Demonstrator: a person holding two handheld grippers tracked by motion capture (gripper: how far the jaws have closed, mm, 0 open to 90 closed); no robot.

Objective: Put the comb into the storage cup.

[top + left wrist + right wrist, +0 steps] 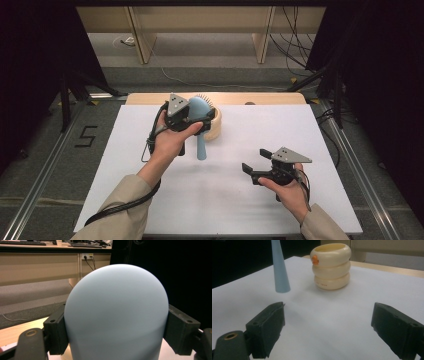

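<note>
High view, left of centre: left gripper pinches the head of a light blue hairbrush, handle pointing toward the frame's bottom, tip clear of the white table. Just right, touching or not can't tell: cream ringed cup. Lower right: right gripper, jaws spread, nothing btwn them.

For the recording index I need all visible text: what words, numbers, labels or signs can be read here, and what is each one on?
"5": a dark numeral marked on the grey floor, left of the white table.
Small dark print low on the cream ringed holder, in the right gripper view: too small and blurred to read.
Orange mark near the holder's rim: a small figure, not text.
Light blue hairbrush: no lettering on it.
</note>
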